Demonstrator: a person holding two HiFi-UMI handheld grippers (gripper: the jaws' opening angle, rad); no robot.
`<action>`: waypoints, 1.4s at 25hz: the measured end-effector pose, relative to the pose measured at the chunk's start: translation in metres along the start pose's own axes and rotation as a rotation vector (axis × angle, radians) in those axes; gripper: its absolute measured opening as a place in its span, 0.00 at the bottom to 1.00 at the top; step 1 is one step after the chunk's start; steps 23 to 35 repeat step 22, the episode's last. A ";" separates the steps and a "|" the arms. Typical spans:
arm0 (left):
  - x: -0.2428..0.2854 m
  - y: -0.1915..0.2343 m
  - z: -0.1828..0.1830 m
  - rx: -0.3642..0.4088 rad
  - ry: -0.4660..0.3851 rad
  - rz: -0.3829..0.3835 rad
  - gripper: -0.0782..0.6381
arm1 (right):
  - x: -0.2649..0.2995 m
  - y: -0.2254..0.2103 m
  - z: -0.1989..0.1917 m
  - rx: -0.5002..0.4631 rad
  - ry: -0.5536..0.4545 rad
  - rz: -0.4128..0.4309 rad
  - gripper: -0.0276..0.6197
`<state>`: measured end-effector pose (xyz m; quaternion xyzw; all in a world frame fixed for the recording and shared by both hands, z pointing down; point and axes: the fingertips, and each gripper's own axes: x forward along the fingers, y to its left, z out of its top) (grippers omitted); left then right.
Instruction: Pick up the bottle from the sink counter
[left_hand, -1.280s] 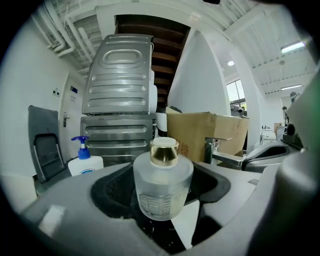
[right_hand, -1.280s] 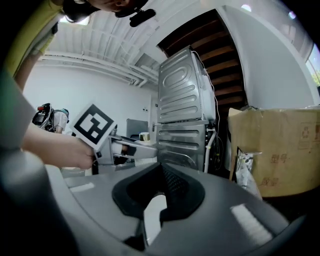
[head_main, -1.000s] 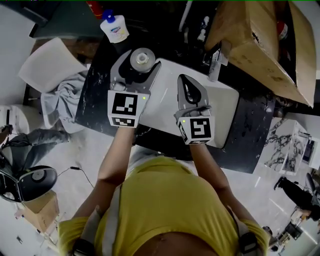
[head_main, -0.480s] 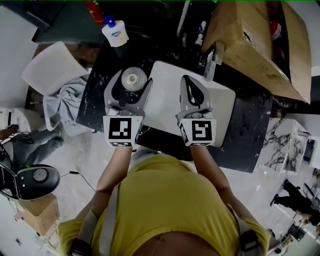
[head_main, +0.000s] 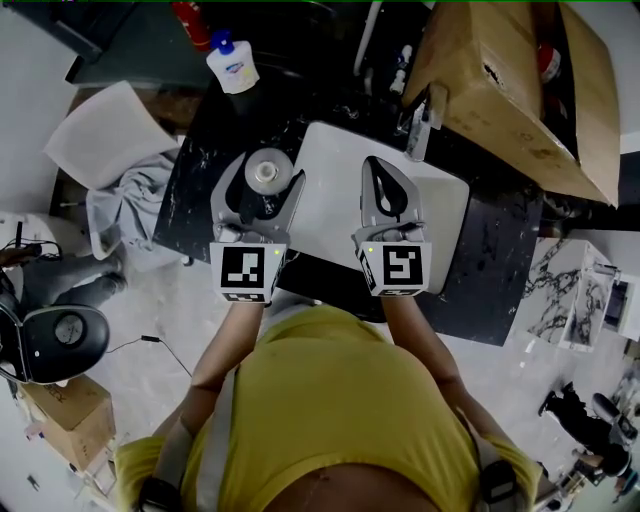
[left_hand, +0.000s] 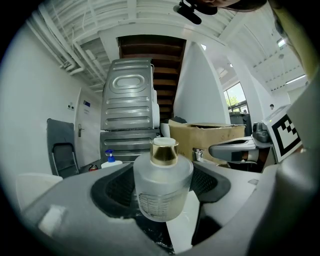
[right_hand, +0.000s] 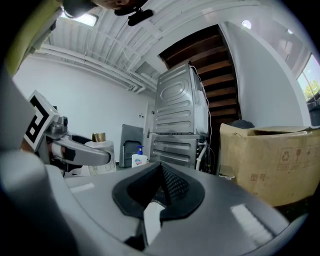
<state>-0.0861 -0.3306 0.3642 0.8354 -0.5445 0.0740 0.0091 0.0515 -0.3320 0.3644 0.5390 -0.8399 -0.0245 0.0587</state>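
A frosted round bottle (head_main: 265, 172) with a gold cap sits between the jaws of my left gripper (head_main: 261, 182), which is shut on it over the black counter (head_main: 195, 195), just left of the white sink (head_main: 335, 165). In the left gripper view the bottle (left_hand: 162, 187) stands upright and fills the gap of the left gripper (left_hand: 161, 202), both pads pressed on its sides. My right gripper (head_main: 381, 172) hovers over the sink, shut with nothing in it. In the right gripper view its jaws (right_hand: 161, 192) meet, and the bottle (right_hand: 99, 144) shows far left.
A white soap pump bottle (head_main: 232, 65) stands at the counter's back left. A big cardboard box (head_main: 510, 80) overhangs the back right, with the faucet (head_main: 421, 125) beside it. A grey cloth (head_main: 120, 205) and a white sheet (head_main: 100, 135) lie left of the counter.
My left gripper has drawn back toward the person with the bottle in it, from nearer the counter's back. The right gripper has barely moved.
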 end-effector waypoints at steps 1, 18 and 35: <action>0.000 -0.001 0.000 0.000 -0.002 -0.002 0.57 | -0.001 0.001 0.002 -0.001 -0.009 0.001 0.04; 0.002 -0.008 0.000 -0.002 0.000 -0.033 0.57 | -0.002 0.002 0.003 0.002 -0.021 0.005 0.04; 0.006 -0.007 0.000 0.002 0.000 -0.040 0.57 | 0.001 0.002 0.002 -0.004 -0.023 0.009 0.04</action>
